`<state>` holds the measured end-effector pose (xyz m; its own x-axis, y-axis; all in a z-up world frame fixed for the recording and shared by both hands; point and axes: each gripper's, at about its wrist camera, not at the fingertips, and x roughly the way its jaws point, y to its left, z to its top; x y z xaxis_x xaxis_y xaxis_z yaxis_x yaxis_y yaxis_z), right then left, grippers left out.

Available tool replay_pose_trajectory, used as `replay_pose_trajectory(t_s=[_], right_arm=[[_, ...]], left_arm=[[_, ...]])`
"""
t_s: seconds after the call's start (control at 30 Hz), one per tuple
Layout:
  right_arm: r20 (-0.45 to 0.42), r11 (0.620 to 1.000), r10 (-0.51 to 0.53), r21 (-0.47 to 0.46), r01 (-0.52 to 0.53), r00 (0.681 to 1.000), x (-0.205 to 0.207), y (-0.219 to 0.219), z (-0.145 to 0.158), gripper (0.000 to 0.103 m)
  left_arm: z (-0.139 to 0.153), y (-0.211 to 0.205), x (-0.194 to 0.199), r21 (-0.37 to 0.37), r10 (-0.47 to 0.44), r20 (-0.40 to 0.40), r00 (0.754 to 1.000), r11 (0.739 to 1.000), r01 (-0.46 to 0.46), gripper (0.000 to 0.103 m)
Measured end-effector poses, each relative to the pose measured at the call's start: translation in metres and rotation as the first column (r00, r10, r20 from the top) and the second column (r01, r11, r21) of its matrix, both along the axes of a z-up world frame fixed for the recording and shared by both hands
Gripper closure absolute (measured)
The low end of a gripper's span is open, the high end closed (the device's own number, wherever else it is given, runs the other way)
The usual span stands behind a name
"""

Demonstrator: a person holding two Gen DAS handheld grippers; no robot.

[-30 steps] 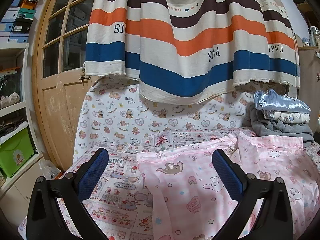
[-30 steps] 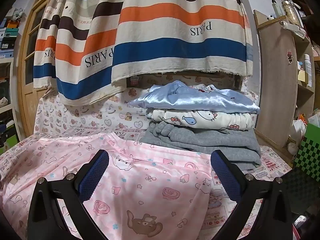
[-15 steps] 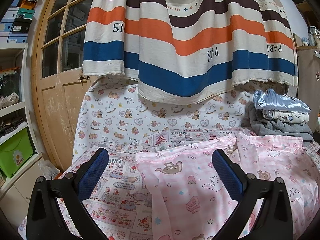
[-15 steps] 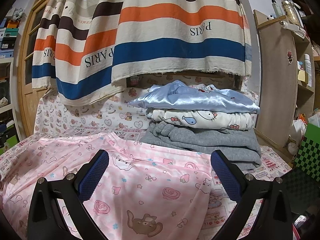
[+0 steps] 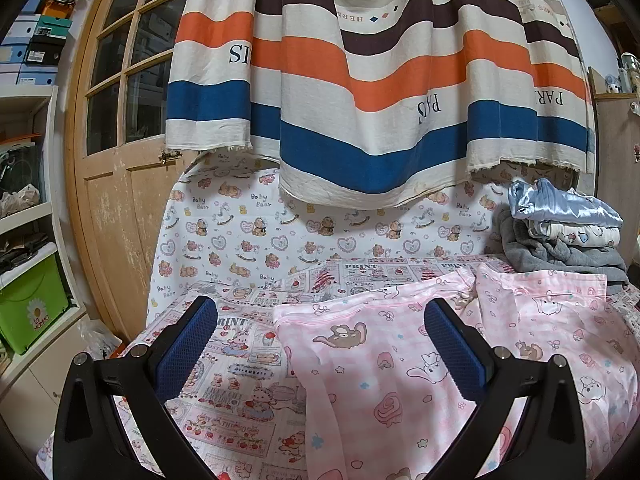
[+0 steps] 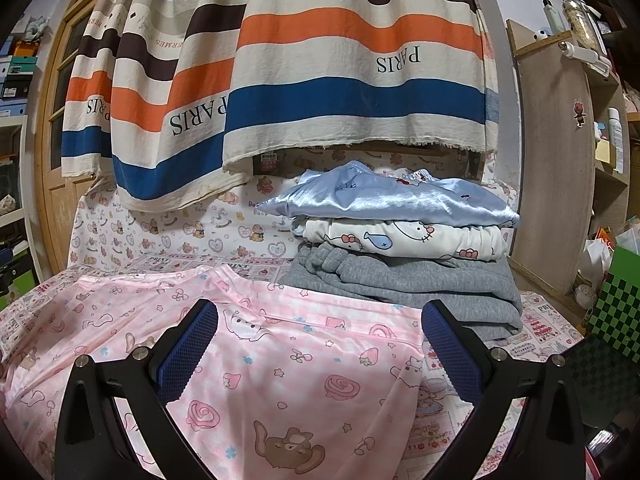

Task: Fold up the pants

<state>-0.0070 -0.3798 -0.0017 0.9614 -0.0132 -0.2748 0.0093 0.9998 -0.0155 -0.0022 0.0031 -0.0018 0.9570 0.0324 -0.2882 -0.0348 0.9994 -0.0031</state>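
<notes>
The pink printed pants (image 5: 420,376) lie spread flat on the cartoon-print cover (image 5: 240,364) of the work surface, unfolded as far as can be seen, with the waistband (image 6: 320,322) along the far edge and the 2 legs running toward the near side. The left gripper (image 5: 320,344) hangs above the pants' left edge with its fingers wide apart and nothing between them; the right gripper (image 6: 318,348) hangs above the right part, near the waistband's right corner, equally wide and empty. The step in hand looks like the approach for the first grasp, so the fold itself is not yet begun. To do it well, each gripper should come down on an outer edge of the cloth, not its middle, and pinch both layers at once so the back layer does not drag behind. The fabric looks thin and slippery, so a deep bite is safer than a fingertip nip. The 2 pinch points should sit level across the garment so the crease runs straight. On the far right, a stack of 3 folded garments (image 6: 404,248) touches or overlaps the waistband; the right gripper should stay clear of its grey bottom piece (image 6: 408,288). The striped cloth (image 5: 376,92) hangs well above and should not interfere.
</notes>
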Motion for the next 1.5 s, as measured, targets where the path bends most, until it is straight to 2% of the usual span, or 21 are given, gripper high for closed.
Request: replay_pose_trajectory(t_s=[1.03,1.27,1.5], right_arm=[[0.001,1.0,0.001,0.005,-0.001,1.0,-0.0003,-0.0005,0.0003,0.001],[-0.001,0.998,0.06,0.005,-0.06,0.998,-0.0004,0.0013,0.0013,0.001],[0.003,0.999,0.035,0.006,-0.035,0.999,-0.0012,0.0018,0.0015,0.001]], left_arm=[[0.0017,0.0012,-0.0016,0.001,-0.007,-0.004,1.0,1.0,0.007,0.0],[0.0016,-0.0007,-0.0006,0.002,-0.011,-0.005,1.0,1.0,0.011,0.0],[0.002,-0.0007,-0.0008,0.0,-0.005,-0.005,1.0,1.0,0.005,0.0]])
